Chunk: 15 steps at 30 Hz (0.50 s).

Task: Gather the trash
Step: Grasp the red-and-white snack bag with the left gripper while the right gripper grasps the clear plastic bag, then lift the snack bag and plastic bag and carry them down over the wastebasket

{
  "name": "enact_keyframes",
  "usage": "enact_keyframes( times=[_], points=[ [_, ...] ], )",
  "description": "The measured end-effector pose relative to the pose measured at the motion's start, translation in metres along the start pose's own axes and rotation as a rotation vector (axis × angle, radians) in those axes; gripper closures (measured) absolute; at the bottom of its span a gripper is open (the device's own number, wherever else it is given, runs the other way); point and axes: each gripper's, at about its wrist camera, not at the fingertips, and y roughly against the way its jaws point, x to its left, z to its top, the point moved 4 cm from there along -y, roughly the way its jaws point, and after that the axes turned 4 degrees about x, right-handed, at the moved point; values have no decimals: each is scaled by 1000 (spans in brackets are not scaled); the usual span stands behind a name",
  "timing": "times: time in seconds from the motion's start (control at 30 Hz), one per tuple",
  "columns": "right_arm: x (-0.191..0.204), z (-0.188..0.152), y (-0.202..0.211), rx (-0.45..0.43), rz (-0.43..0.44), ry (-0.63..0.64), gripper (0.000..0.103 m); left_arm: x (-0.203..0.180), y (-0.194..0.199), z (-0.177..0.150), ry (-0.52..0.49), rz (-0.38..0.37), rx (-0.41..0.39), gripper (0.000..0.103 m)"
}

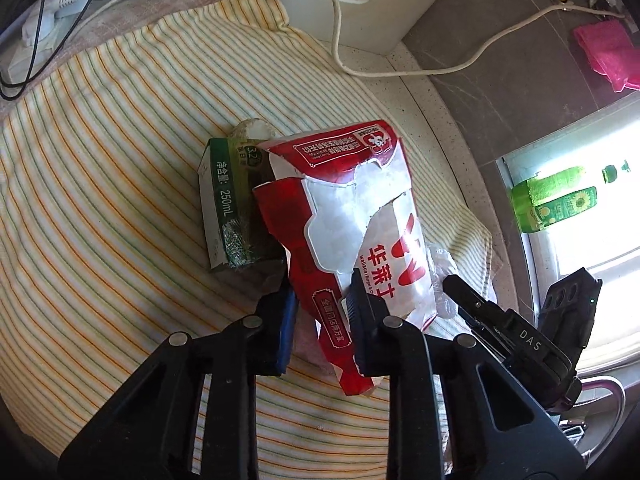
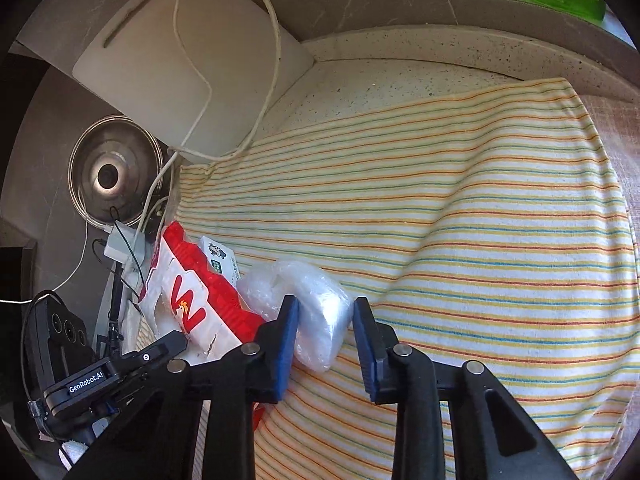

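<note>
A crumpled red and white paper food bag (image 1: pixel 360 224) lies on the striped cloth (image 1: pixel 120 152). My left gripper (image 1: pixel 320 304) has its blue pads on both sides of the bag's lower end and looks shut on it. A green and white 250 mL carton (image 1: pixel 228 212) lies just left of the bag. A clear plastic bag (image 2: pixel 308 304) lies right of the paper bag (image 2: pixel 188 300). My right gripper (image 2: pixel 326 332) is open, its jaws standing either side of the plastic bag. The right gripper also shows in the left wrist view (image 1: pixel 516 336).
A white cutting board (image 2: pixel 180 64) leans at the back with white cables (image 1: pixel 360 0) over it. A metal pot lid (image 2: pixel 112 172) and a charger sit at the left. A green bottle (image 1: pixel 552 200) stands on the window sill, a pink cloth (image 1: pixel 608 56) beyond the counter edge.
</note>
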Motion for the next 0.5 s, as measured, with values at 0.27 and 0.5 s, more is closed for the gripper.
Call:
enact_keyframes(
  times=[0.27, 0.5],
  points=[
    [8, -4, 25, -63, -40, 30, 80, 7, 30, -1, -36, -1, -44, 81],
    [13, -17, 54, -119, -71, 52, 81, 13, 62, -6, -72, 11, -89, 81]
  ],
)
